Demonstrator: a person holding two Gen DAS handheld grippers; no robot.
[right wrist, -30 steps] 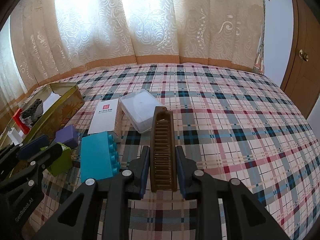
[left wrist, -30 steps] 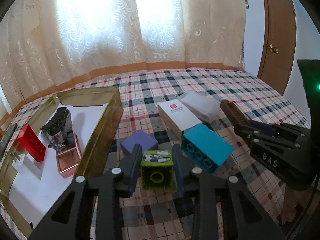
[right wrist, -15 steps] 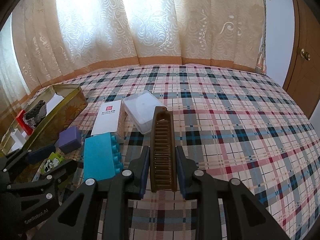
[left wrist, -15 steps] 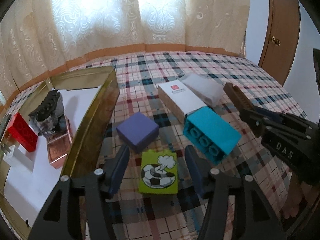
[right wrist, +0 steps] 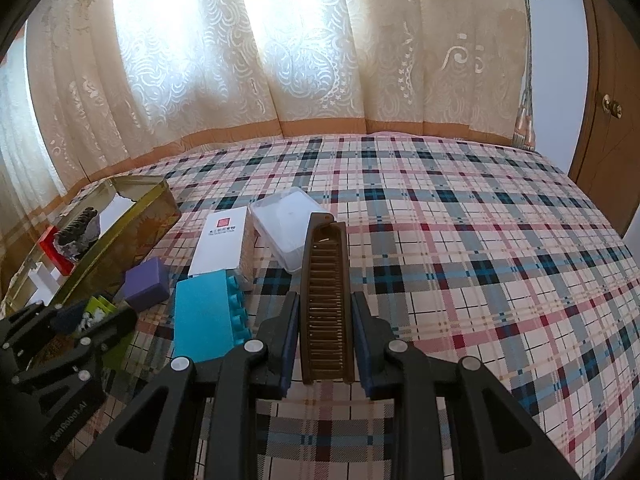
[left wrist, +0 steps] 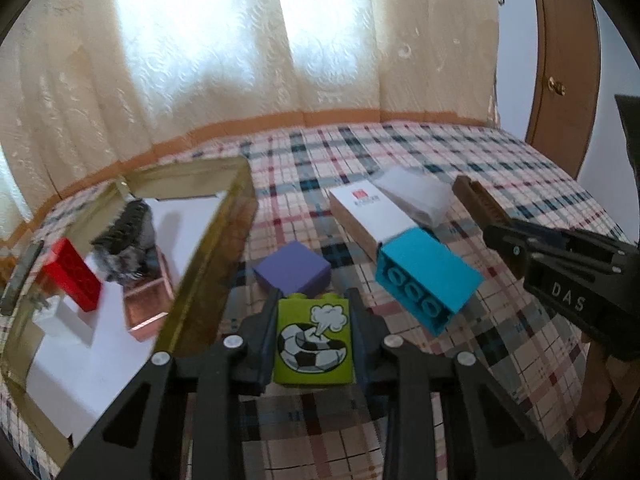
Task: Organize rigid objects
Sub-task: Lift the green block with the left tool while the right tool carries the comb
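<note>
A lime-green brick with a football print lies face up on the plaid bed, studs pointing away. My left gripper has its jaws closing on it, and both pads press the brick's sides. The right wrist view catches this gripper low at the left, with the green brick peeking out. My right gripper is shut on a brown comb that sticks out forward, held still above the bed. The comb and right gripper also show at the right of the left wrist view.
An open gold tin at the left holds a red brick, a dark grey object and a copper tray. Ahead lie a purple block, a teal brick, a white box and a translucent case.
The left gripper opened, leaving the green brick lying print side up on the bed, then closed on it again. The right gripper and comb have not moved.
</note>
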